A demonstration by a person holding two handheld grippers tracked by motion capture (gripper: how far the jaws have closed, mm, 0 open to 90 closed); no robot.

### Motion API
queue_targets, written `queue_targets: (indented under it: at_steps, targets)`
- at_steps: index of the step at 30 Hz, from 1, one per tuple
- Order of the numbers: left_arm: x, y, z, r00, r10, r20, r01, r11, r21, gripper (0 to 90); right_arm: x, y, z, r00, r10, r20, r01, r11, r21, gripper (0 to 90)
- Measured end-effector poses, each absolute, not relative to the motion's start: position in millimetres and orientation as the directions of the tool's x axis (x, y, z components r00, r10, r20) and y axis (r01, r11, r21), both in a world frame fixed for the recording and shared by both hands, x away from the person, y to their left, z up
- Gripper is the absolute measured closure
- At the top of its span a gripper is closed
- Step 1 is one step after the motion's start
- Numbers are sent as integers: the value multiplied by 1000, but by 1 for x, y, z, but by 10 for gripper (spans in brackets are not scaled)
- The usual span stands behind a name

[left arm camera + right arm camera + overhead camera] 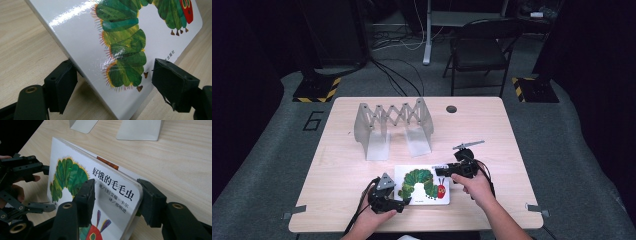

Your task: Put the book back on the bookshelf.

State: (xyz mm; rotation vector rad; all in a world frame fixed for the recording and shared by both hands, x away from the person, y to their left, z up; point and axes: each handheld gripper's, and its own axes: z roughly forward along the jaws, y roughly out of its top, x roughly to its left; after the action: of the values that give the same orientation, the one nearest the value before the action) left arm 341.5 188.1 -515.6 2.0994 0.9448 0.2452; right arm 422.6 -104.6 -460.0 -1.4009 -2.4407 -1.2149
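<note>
At the left, the left gripper straddles the near-left corner of the board book, one jaw under the spine edge and one over the cover; in the left gripper view a sliver of gap shows at each pad, so its jaws look apart rather than pressing. The book sits at the near middle of the table, tilted up off the wood (its right end raised, by the look of the right gripper view), well in front of the grey accordion rack. At the right, the right gripper is clamped across the book's rounded top corner, one pad on the cover, one behind. I judge the book stiff, thick and fairly light, but its glossy cover is slippery; grip across the thickness near a corner or the spine. The cover is white, with a green caterpillar, red head and black Chinese title.
</note>
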Motion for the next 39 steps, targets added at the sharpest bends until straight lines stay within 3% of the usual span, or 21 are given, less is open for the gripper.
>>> queue_targets:
  at_steps: [12,19,24,39]
  targets:
    - [345,197,-511,674,705,-220,593,-340,730,323,423,-104,-459,-586,702,405,748,277,603,548]
    - [345,202,-505,668,718,-197,579,-334,744,408,420,-101,-451,-606,701,375,723,290,627,562]
    - [347,209,-497,667,727,-159,553,-341,760,523,416,-101,-440,-632,685,363,688,280,670,572]
    - [347,219,-484,641,758,-121,517,-310,798,560,402,-89,-420,-685,663,302,626,325,709,551]
